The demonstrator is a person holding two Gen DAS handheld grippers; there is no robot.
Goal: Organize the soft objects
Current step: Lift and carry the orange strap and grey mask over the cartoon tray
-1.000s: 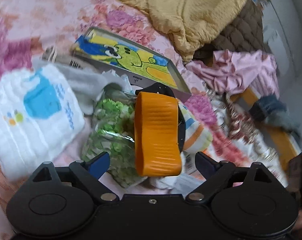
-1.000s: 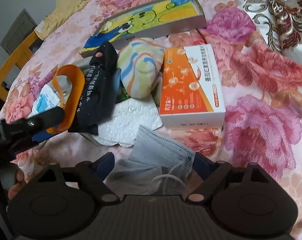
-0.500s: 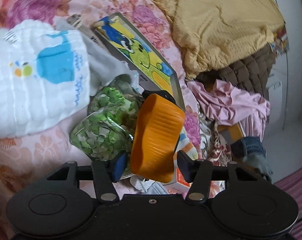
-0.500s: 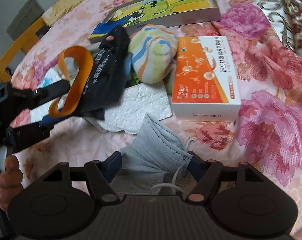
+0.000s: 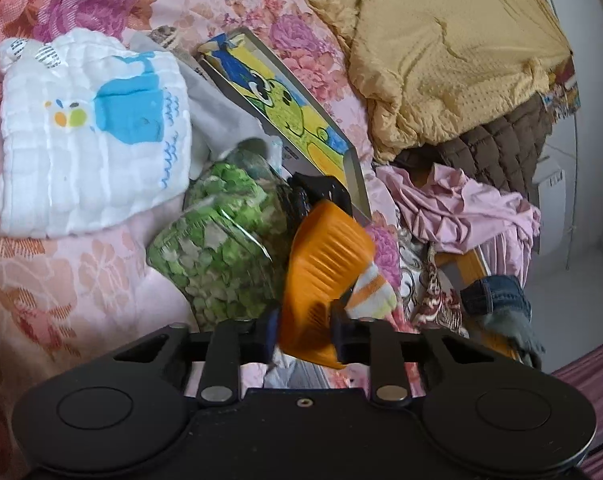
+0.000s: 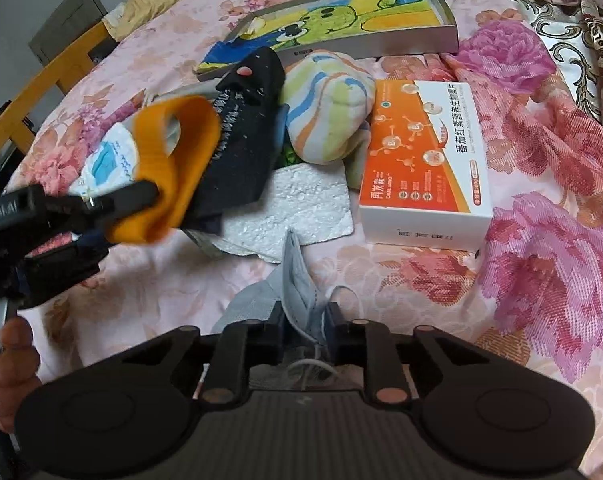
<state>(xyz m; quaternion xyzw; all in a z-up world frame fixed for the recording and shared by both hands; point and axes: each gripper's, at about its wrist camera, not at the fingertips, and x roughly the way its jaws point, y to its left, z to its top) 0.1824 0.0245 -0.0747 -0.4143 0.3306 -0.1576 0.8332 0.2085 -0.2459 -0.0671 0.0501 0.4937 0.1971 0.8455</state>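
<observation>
An orange ribbed band (image 5: 321,272), joined to a black printed fabric piece (image 6: 241,136), stands between the pads of my left gripper (image 5: 303,332). Its jaws are closing and pinch the band. In the right wrist view the left gripper (image 6: 121,216) holds the orange loop (image 6: 173,164) at the left. My right gripper (image 6: 305,330) is closing on a grey face mask (image 6: 297,280), bunched upright between its pads. A striped soft bundle (image 6: 329,108), a white whale-print cloth (image 5: 89,128) and a bag of green pieces (image 5: 221,248) lie on the floral bedspread (image 6: 541,260).
A shallow box with a green cartoon picture (image 6: 341,24) lies at the back. An orange-and-white carton (image 6: 425,160) and a white foam sheet (image 6: 297,208) sit mid-bed. A yellow blanket (image 5: 441,52) and pink garment (image 5: 461,208) lie beyond. A person's hand (image 6: 9,364) shows at lower left.
Both pairs of jaws have come together, the left on the orange band, the right on the grey mask, which is now bunched upright. The left wrist has rolled.
</observation>
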